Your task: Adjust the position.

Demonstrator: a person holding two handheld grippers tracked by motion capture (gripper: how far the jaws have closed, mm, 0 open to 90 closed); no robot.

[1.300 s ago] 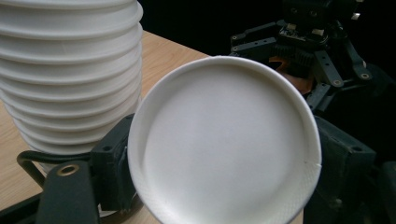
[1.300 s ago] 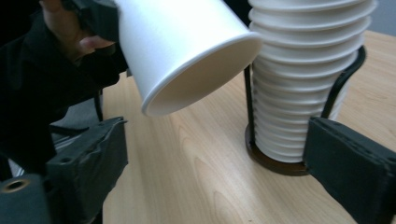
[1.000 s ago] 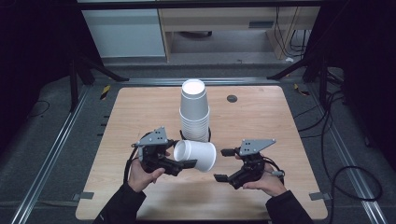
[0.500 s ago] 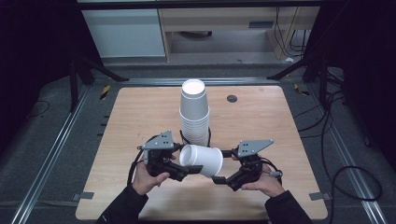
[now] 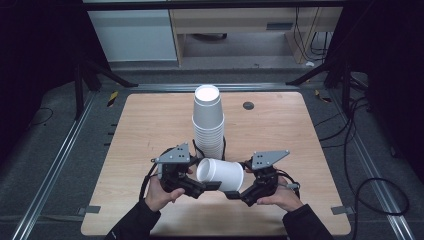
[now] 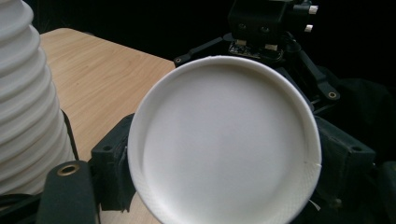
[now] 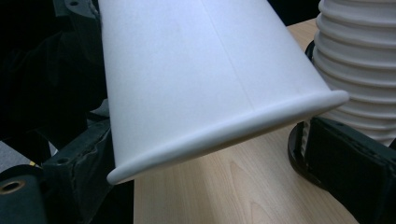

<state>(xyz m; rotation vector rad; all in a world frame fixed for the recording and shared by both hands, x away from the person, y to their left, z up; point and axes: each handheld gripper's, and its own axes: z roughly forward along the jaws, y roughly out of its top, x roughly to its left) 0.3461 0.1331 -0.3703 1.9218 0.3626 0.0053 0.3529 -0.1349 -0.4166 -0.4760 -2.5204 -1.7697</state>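
Cup: we see a single white paper cup (image 5: 220, 173) lying on its side in the lower middle of the high view, between the two grippers and just in front of the stack.
Cup in the left gripper view: its round bottom (image 6: 224, 140) faces us at frame centre.
Cup in the right gripper view: its side wall and rolled rim (image 7: 201, 84) run from the top down to the lower left.
Left gripper: we find the left gripper (image 5: 200, 187) left of centre, its jaws partly closed and holding the cup at its narrow end.
Right gripper: the right gripper (image 5: 235, 192) sits right of centre, its jaws on either side of the cup's rim; we cannot tell whether they press on it.
Stack: a tall stack of white cups (image 5: 208, 122) stands upright mid-frame.
Table: the wooden table (image 5: 150, 125) carries everything.
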